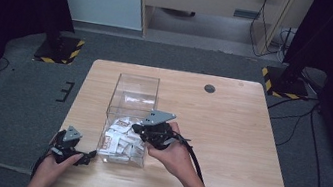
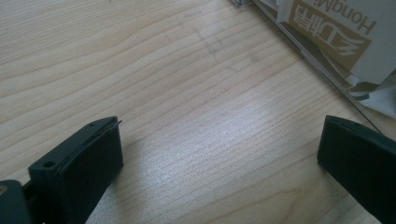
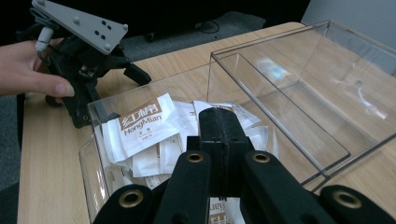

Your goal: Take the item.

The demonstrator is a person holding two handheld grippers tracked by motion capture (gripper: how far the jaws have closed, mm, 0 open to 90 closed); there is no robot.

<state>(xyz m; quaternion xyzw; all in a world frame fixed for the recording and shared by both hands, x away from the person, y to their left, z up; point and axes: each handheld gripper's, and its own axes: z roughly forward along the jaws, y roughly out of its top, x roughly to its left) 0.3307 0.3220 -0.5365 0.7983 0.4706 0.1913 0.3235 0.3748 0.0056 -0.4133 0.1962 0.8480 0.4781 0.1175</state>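
Right gripper [image 3: 219,122] jaws pressed together above sachets [image 3: 144,122] in clear box [image 1: 117,90]; left gripper [image 1: 75,152] jaws spread on bench [image 1: 229,134].

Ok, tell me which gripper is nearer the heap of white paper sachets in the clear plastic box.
Right. The right gripper hangs over the white paper sachets inside the clear plastic box, fingers shut. The left gripper rests on the wooden table outside the box's near-left corner, fingers open.

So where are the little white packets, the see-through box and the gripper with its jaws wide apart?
white packets [image 3: 142,123]: right gripper view, printed front of the top packet.
clear box [image 1: 138,76]: high view, far rim.
left gripper [image 2: 219,154]: left gripper view, gap between its open jaws.
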